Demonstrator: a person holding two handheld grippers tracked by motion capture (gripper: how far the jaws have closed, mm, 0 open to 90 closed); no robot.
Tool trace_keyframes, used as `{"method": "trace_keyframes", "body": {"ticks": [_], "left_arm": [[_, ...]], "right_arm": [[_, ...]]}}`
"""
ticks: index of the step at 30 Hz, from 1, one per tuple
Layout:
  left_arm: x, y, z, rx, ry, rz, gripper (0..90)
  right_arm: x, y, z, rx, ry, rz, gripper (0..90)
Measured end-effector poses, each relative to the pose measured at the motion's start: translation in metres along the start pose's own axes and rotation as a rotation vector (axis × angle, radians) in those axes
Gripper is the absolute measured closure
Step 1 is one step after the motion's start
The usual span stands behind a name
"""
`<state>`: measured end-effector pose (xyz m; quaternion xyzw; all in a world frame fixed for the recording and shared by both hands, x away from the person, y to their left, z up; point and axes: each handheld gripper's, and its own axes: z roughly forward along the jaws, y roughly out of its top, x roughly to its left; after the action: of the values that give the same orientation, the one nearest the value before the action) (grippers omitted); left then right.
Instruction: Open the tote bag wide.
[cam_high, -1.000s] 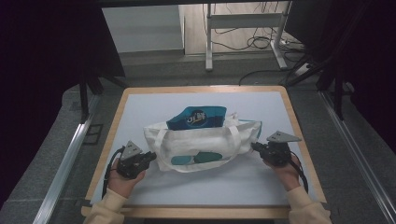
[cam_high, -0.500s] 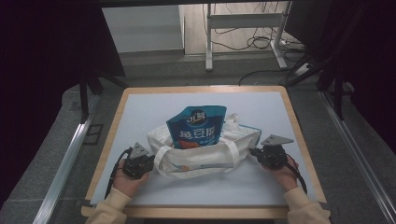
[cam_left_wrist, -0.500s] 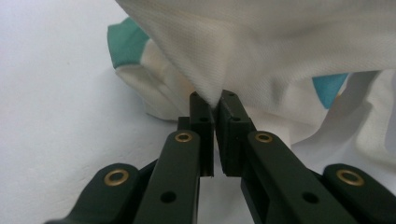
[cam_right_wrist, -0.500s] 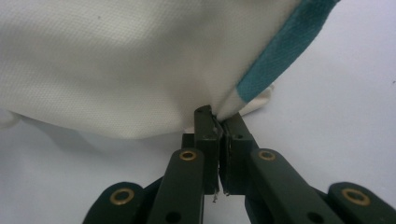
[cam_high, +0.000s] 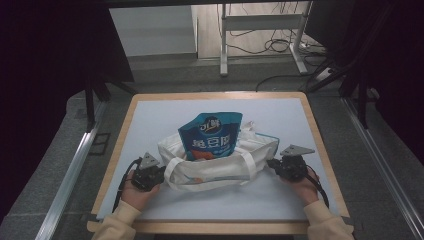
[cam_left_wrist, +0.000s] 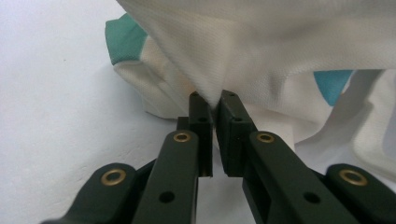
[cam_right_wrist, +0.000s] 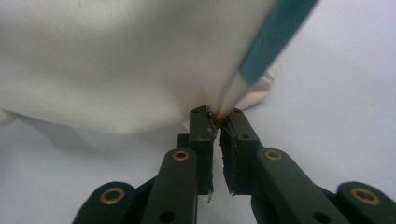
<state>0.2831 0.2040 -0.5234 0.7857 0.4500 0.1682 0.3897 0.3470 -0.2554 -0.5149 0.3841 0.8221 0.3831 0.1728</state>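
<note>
Left gripper view — left gripper (cam_left_wrist: 214, 100) pinching tote bag (cam_left_wrist: 280, 56); right gripper (cam_right_wrist: 219, 116) likewise, jaws easing

high view: table (cam_high: 150, 120) evenly bright, surroundings near black, faint soft shadows. gripper views: bright, cloth (cam_left_wrist: 289, 42) close and blurred, edges softly smeared.

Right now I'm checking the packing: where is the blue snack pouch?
In the high view the blue snack pouch stands in the white tote bag at mid-table, between the left gripper and right gripper.
</note>
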Motion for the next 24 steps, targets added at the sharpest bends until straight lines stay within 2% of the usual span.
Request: {"method": "trace_keyframes", "body": {"ticks": [2,3,4,5,6,7,8,9,10,13,15,18,22,24], "left_arm": [[-0.001,0.0,-0.002,0.003,0.007,0.003,66.1],[-0.002,0.0,-0.004,-0.004,0.025,0.004,66.1],[-0.003,0.0,-0.006,-0.008,0.032,0.008,54.3],[-0.004,0.001,-0.009,-0.014,0.037,0.008,48.2],[-0.006,0.003,-0.015,-0.034,0.059,-0.003,42.4],[-0.006,0.003,-0.015,-0.034,0.059,-0.003,39.0],[-0.006,0.004,-0.019,-0.045,0.064,-0.002,36.2],[-0.006,0.005,-0.022,-0.062,0.059,-0.008,33.9],[-0.006,0.006,-0.03,-0.089,0.045,-0.017,32.8],[-0.006,0.008,-0.039,-0.105,0.031,-0.027,31.2],[-0.007,0.009,-0.049,-0.135,0.029,-0.033,30.1],[-0.003,0.012,-0.067,-0.182,0.023,-0.055,29.7],[0.002,0.025,-0.087,-0.245,-0.011,-0.077,35.2],[0.003,0.039,-0.095,-0.27,-0.005,-0.085,38.6]], "right_arm": [[-0.003,-0.001,-0.002,-0.013,0.004,0.016,73.3],[-0.003,-0.001,-0.002,-0.013,0.004,0.016,73.3],[-0.003,-0.001,-0.006,-0.026,-0.013,0.021,65.1],[-0.003,-0.001,-0.008,-0.038,-0.02,0.025,61.2],[-0.003,0.0,-0.01,-0.051,-0.025,0.029,57.7],[-0.003,0.0,-0.01,-0.051,-0.025,0.029,57.7],[-0.003,0.001,-0.014,-0.072,-0.031,0.04,51.7],[-0.003,0.001,-0.017,-0.079,-0.03,0.043,49.6],[-0.003,0.002,-0.019,-0.089,-0.032,0.05,47.9],[-0.003,0.003,-0.025,-0.115,-0.045,0.073,46.1],[-0.004,0.006,-0.036,-0.156,-0.048,0.086,45.3],[-0.004,0.011,-0.045,-0.182,-0.054,0.09,45.3],[-0.003,0.027,-0.062,-0.245,-0.074,0.088,46.0],[0.002,0.045,-0.071,-0.28,-0.064,0.061,50.8]]}}
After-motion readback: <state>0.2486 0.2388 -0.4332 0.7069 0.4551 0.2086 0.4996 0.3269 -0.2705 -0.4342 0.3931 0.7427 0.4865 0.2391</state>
